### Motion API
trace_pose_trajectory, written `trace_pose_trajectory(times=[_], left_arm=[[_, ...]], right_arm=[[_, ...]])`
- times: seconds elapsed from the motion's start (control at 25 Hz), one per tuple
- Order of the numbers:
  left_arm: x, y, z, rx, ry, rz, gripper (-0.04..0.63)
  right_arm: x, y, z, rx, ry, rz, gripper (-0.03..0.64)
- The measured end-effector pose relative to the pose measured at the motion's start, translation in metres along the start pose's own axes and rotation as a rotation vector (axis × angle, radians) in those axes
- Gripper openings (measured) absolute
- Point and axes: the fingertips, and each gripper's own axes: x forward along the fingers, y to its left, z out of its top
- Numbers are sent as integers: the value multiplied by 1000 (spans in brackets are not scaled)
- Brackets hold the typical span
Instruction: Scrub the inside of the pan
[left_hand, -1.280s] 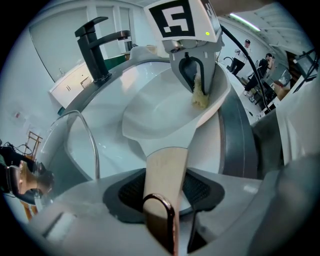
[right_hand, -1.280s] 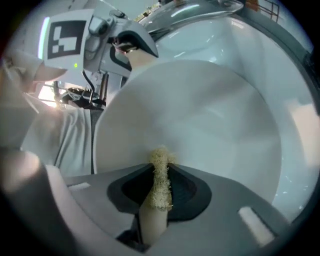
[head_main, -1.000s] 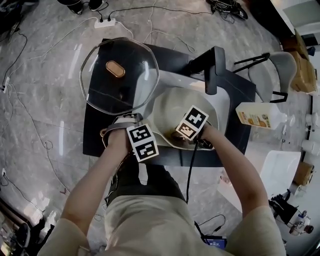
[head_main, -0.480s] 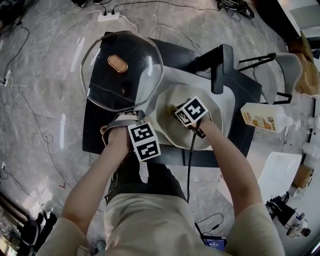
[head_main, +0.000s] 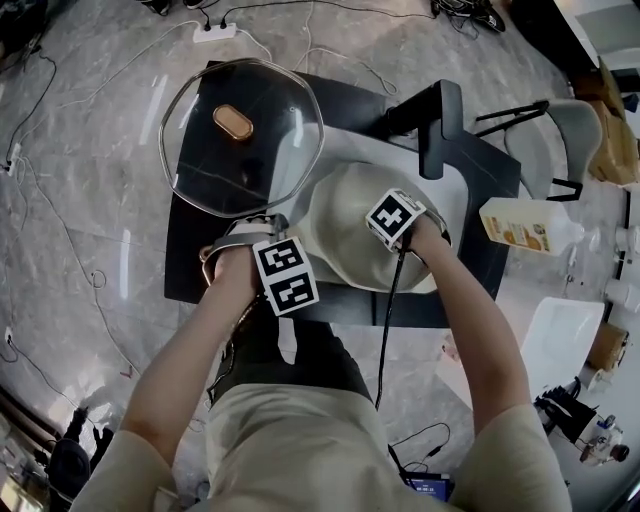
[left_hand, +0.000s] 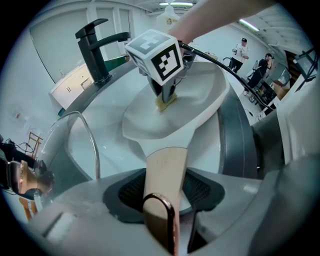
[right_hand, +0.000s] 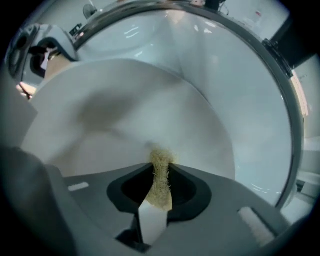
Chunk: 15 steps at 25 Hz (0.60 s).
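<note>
right gripper (right_hand: 160, 186) jaws pinch a yellow scrub pad (right_hand: 160, 165), tip on the pan (right_hand: 100, 125) inside; it has just swept from the near rim to the far right side. left gripper (left_hand: 165, 192) jaws stay clamped on the handle (left_hand: 166, 167), pan in the sink (right_hand: 250, 100): scrubbing looks under way.

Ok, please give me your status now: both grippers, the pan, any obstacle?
Left gripper shut on pan handle. Right gripper shut on scrub pad, pressed inside the pan. Pan sits in sink. Glass lid aside, not covering it.
</note>
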Motion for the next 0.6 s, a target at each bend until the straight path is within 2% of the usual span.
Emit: trace_pose_trajectory(times=[0.16,0.32,0.48,0.6], left_arm=[[1,-1,0,-5,-4,-13,221],[-2,-2,0,6,-25,-20,221],[-14,-3,-3,-20,-80,-48,224],[-21,0,-9,-34,-85,-36,224]], right_arm=[[-10,15,-29,-57,104,6,92],[-30,43,-51,-71,201,112,89],[-48,82,-50,-114,220,239,87],[-55,103,-43,-132,202,292,87]])
